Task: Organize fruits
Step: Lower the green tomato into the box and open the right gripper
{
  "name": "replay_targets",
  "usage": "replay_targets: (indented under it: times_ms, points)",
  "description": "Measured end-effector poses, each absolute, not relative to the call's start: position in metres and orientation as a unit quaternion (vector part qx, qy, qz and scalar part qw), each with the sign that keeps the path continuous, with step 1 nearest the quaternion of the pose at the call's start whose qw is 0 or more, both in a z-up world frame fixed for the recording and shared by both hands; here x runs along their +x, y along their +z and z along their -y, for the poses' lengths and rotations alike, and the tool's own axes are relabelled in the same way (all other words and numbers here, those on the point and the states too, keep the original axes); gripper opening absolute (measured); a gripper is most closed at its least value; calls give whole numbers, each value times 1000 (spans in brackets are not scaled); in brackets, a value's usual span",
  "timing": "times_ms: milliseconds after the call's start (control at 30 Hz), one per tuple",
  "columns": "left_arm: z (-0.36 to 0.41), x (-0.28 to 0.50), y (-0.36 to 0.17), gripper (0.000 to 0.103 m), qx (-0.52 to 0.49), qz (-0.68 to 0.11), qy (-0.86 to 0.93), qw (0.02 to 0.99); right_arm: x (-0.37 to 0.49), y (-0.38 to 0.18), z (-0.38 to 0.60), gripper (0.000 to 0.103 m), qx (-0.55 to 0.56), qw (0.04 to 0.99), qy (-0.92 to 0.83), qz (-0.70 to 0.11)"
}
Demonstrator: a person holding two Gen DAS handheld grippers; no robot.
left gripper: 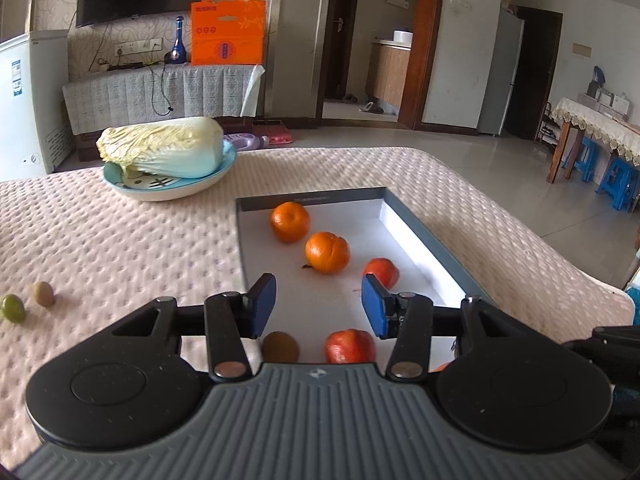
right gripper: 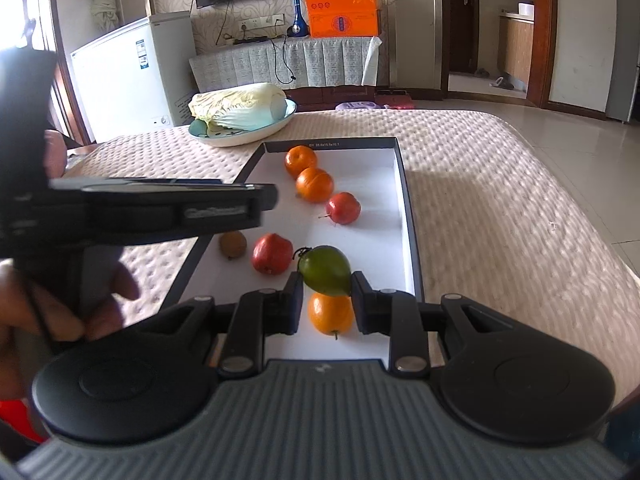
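Left of the tray point(left gripper: 424, 236), a green fruit point(left gripper: 13, 308) and a brown kiwi point(left gripper: 43, 293) lie loose on the padded table point(left gripper: 120, 248), not yet collected. The left tool point(left gripper: 318, 306) hovers over the tray's near end, spread and holding nothing. Inside the tray sit oranges, red apples and another kiwi. The right tool point(right gripper: 326, 302) pinches a green mango point(right gripper: 325, 270) above the tray, over an orange point(right gripper: 331, 315). The step appears to be placing it; next, lower beside the orange and release.
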State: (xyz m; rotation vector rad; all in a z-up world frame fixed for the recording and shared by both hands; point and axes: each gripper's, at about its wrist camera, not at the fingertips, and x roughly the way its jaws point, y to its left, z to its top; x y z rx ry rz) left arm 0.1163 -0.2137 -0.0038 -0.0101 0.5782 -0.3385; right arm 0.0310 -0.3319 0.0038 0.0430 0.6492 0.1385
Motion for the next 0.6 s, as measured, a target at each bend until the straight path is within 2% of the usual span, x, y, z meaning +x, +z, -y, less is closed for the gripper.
replay_targets:
  times_ms: [333, 433, 600]
  points:
    - [197, 108, -3, 54, -9, -290, -161, 943, 49, 0, 338, 31, 23, 953, 38, -300]
    - [196, 104, -3, 54, -4, -289, -163, 944, 48, 3, 341, 37, 32, 958, 45, -281]
    - [194, 99, -3, 54, -8, -290, -159, 943, 44, 12, 343, 37, 40, 965, 45, -255]
